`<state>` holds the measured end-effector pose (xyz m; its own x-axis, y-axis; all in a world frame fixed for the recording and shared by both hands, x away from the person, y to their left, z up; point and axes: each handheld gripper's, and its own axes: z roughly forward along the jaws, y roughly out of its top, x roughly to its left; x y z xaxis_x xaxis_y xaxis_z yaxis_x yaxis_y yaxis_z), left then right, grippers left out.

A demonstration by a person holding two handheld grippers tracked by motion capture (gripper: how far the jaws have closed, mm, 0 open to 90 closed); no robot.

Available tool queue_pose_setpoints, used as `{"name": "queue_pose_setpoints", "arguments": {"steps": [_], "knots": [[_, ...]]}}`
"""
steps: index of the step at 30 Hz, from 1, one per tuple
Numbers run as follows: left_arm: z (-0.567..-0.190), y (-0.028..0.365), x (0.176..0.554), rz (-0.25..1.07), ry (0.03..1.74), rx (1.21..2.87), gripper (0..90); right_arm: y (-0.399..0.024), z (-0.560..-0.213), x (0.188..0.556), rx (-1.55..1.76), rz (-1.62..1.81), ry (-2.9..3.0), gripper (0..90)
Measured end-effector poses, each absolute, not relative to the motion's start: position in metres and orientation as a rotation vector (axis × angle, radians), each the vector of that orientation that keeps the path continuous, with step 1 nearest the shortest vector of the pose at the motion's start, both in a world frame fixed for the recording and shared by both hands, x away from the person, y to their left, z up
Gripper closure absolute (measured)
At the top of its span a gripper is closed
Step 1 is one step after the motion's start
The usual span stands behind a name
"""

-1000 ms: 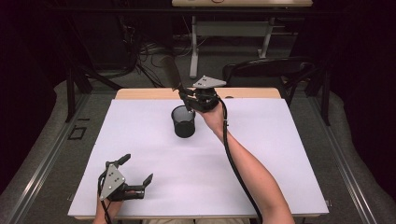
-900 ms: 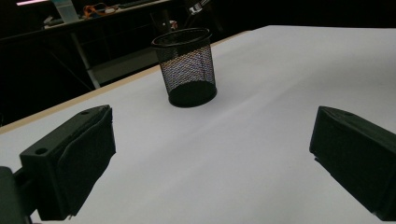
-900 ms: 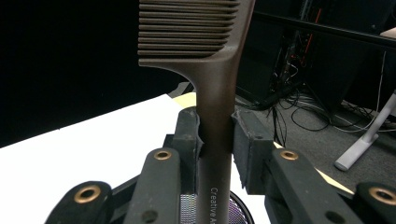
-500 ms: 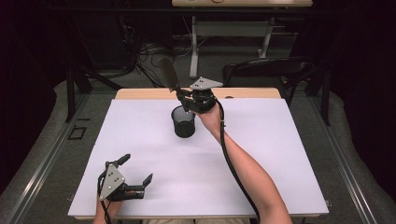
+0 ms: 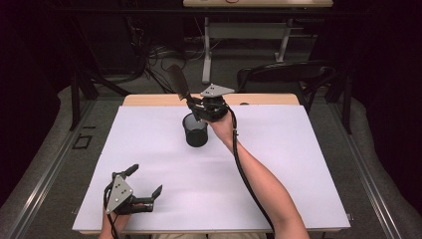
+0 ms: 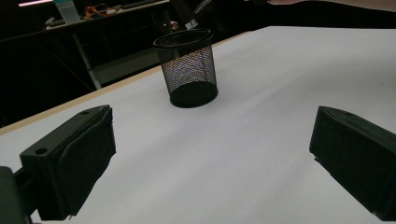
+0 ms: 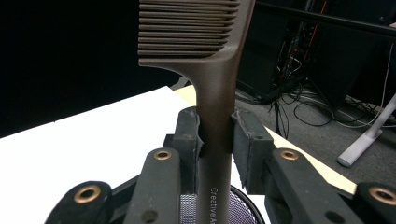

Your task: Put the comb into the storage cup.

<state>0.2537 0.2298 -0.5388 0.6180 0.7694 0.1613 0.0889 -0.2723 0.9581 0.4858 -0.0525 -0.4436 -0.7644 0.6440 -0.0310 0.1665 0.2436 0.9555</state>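
Right gripper [image 5: 195, 105]: its jaws are clamping the handle of a brown comb [image 7: 205, 70], the pads pressing on both sides of it in the right gripper view.
Comb: it is standing nearly upright, teeth at the top, handle running down through the jaws toward the mouth of the cup; in the high view it is tilting toward the far left, over the far edge of the desk.
Cup [image 5: 195, 130]: a black mesh cup is standing upright on the desk [image 5: 298, 164], near the middle of the far edge, directly under the right gripper; whether the comb's lower end is touching it I cannot tell.
Left gripper [image 5: 144, 191]: it is hovering at the near left corner of the desk, its jaws standing wide with nothing between them; the left gripper view is looking across the bare white top to the cup, well apart.
Right forearm [image 5: 263, 189]: it is stretching from the near edge across the desk to the gripper.
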Motion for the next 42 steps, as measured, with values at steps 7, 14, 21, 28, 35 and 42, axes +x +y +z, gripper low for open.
{"name": "queue_pose_setpoints", "arguments": {"steps": [7,14,21,28,35,42], "knots": [[-0.538,0.229,0.253,0.774,0.699,1.741,0.4,-0.050,-0.449,0.488,0.746,1.525,2.114,72.8],[-0.538,0.230,0.253,0.770,0.703,1.737,0.4,-0.049,-0.452,0.488,0.749,1.518,2.124,72.8],[-0.538,0.229,0.253,0.767,0.702,1.737,0.4,-0.048,-0.458,0.489,0.737,1.510,2.141,72.8],[-0.538,0.230,0.252,0.768,0.700,1.737,0.3,-0.047,-0.462,0.489,0.739,1.495,2.157,72.8],[-0.538,0.230,0.253,0.765,0.705,1.736,0.3,-0.047,-0.468,0.491,0.742,1.484,2.170,72.8],[-0.538,0.230,0.253,0.768,0.703,1.738,0.3,-0.045,-0.473,0.491,0.740,1.467,2.190,72.8]]}}
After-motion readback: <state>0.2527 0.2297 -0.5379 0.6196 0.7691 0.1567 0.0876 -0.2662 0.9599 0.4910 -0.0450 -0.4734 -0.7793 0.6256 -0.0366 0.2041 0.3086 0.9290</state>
